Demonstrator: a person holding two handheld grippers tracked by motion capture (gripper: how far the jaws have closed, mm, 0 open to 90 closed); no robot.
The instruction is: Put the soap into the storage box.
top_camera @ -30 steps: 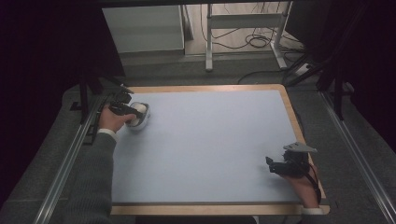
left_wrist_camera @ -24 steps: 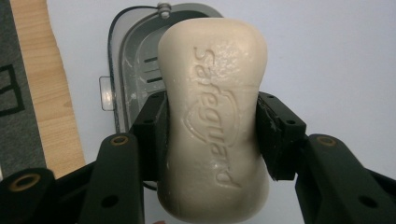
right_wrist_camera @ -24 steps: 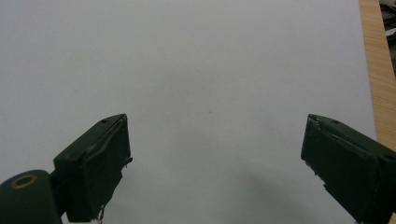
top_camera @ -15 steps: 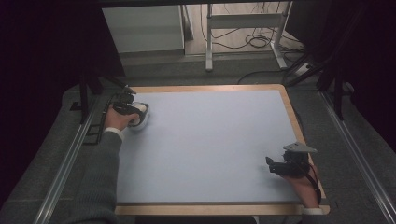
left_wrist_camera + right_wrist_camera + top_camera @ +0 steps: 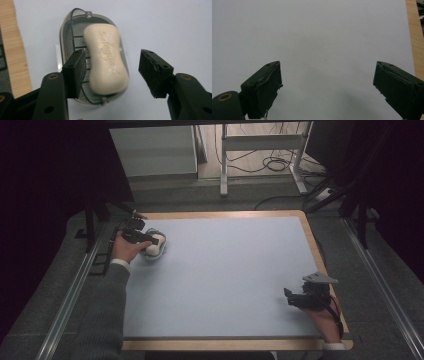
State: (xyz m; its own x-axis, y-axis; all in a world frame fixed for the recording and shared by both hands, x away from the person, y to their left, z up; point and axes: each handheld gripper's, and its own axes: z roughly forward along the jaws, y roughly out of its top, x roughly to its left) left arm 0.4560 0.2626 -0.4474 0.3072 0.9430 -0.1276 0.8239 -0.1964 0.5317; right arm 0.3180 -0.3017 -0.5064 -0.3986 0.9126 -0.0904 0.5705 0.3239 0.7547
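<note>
A bar of soap (image 5: 106, 58) is seen lying lengthwise in a clear oval soap dish (image 5: 65, 37), which rests on the pale blue mat (image 5: 225, 270) near the far left corner of the table (image 5: 220, 214). The left gripper (image 5: 112, 72) is held directly above the dish with its jaws spread wide. One jaw is positioned over the slotted floor of the dish, beside the bar; the other is positioned over the mat, just outside the rim. Nothing is gripped. This straddling position is judged to be suited to closing across the bar's narrow width, although contact with the dish wall cannot be ruled out.

The right gripper (image 5: 327, 87) is held low over a bare part of the mat near the right edge of the table, well apart from the dish. Its jaws are wide apart and empty, so it is judged to be parked clear of the working area.
</note>
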